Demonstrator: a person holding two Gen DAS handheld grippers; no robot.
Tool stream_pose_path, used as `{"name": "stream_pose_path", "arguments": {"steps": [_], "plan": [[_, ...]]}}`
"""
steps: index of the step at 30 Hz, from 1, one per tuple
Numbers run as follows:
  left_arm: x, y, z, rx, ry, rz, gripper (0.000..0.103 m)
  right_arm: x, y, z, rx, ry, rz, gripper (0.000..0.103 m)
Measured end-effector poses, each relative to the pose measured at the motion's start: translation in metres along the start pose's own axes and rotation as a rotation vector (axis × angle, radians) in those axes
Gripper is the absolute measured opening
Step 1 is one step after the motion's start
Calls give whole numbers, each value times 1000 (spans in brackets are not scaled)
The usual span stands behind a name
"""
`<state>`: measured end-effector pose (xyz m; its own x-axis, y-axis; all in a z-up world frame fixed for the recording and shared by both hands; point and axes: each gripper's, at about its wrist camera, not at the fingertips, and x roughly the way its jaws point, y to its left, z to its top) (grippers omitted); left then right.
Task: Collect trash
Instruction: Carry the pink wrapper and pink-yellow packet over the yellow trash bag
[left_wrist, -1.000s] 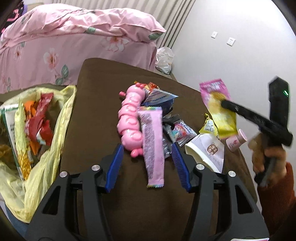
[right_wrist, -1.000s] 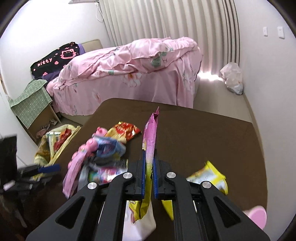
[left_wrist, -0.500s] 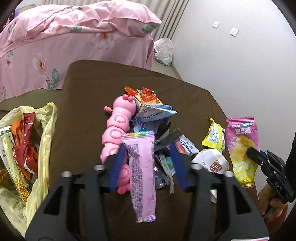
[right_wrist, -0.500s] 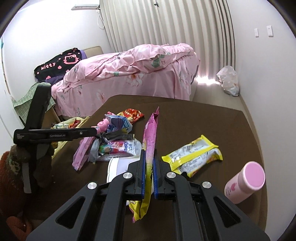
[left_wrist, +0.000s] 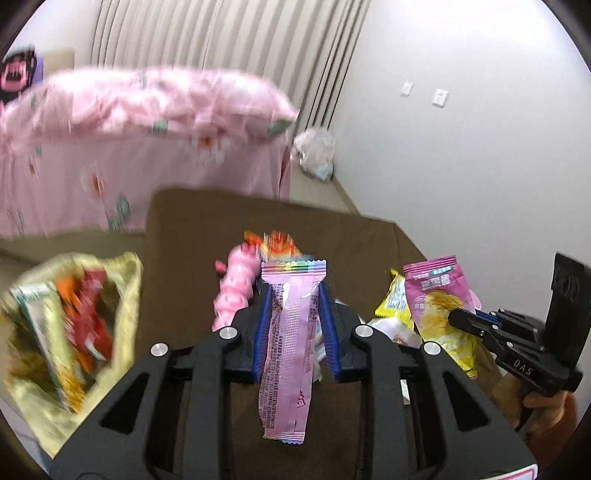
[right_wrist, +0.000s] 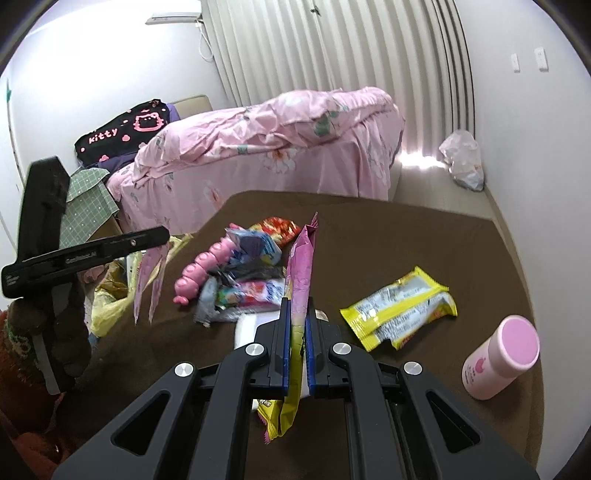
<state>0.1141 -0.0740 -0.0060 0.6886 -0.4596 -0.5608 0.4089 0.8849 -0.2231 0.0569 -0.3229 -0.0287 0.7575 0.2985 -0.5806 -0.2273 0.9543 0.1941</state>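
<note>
The left gripper (left_wrist: 294, 314) is clamping a long pink wrapper (left_wrist: 289, 347) between its blue pads, the wrapper standing lengthwise up the gap with its rainbow-edged top sticking out past the fingertips and its lower end hanging back toward the gripper body. The left wrist view is blurring, so fine print on the wrapper cannot be read.

Left of this gripper, a yellow trash bag (left_wrist: 122, 280) is sitting open with red and orange packets showing inside. Just ahead of the fingertips a pink caterpillar toy (left_wrist: 236, 291) is lying on the brown table (left_wrist: 192, 236), with a red-orange snack packet (left_wrist: 277, 242) beyond it.

The right gripper (right_wrist: 297, 325) is pinching a pink and yellow chip bag (right_wrist: 301, 273) edge-on, its jaws pressed tight on it; the bag's pink top is rising ahead of the fingertips and its yellow bottom is drooping under the gripper. In the left wrist view the same bag is hanging flat-faced to the right.

Right of the right gripper a yellow wrapper (right_wrist: 402, 306) is lying on the table, and farther right a pink bottle (right_wrist: 498, 358) is tilting. Ahead and left, a heap of mixed wrappers (right_wrist: 251, 273) is resting beside the toy. A pink bed (right_wrist: 280, 144) is standing beyond the table
</note>
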Motion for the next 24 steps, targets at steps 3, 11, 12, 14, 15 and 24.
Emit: {"name": "stream_pose_path", "arguments": {"steps": [3,11,12,14,15,24], "plan": [[-22,-6,4,39,-55,13,24,-11,15,8,-25,-24,11,8],[-78,16,3,21,-156,60,25,-31,72,23,-102,-72,69,8],[-87,23,2,14,-171,81,25,-30,82,26,-119,-76,75,8],[-102,39,-2,-6,-194,124,25,-27,100,31,-149,-80,86,8],[-107,44,-3,-17,-199,139,25,-26,109,33,-164,-81,93,8],[-134,116,-25,-212,-243,233,25,-5,172,44,-257,-51,166,8]]}}
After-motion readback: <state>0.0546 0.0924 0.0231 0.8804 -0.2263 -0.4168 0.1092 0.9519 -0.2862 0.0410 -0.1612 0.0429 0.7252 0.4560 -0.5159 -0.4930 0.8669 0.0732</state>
